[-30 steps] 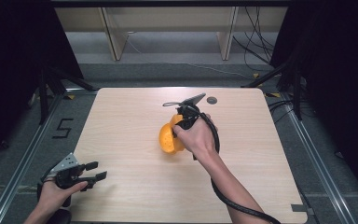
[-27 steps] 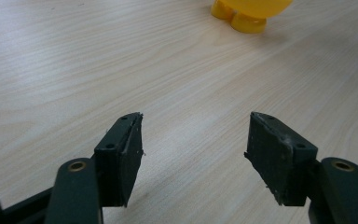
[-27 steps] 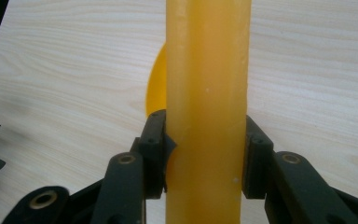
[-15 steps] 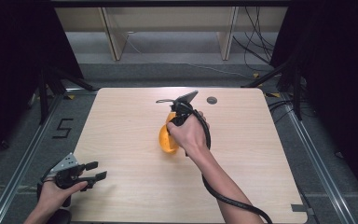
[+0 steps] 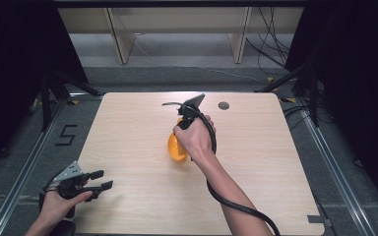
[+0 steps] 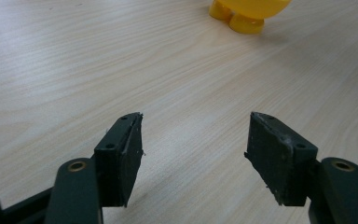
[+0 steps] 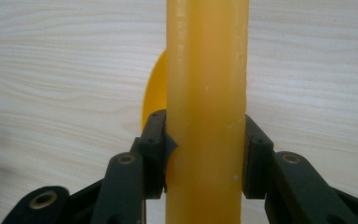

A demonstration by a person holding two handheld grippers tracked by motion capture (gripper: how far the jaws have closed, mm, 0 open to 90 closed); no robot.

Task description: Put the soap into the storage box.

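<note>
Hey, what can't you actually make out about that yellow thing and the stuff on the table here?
- Yellow plastic object: high view, the right hand covers most of it, so its shape is unclear.
- Same object: left claw view, top edge cuts it off above its rounded feet.
- Small dark round spot on the wooden table: too small to identify.

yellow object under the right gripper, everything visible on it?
The yellow object looks like glossy plastic: a rounded body with stubby round feet resting on the wooden table, plus a straight, slightly scuffed bar. The right gripper has its jaws closed on both sides of that bar. It sits near the table's middle. What it is stays unclear.
</note>
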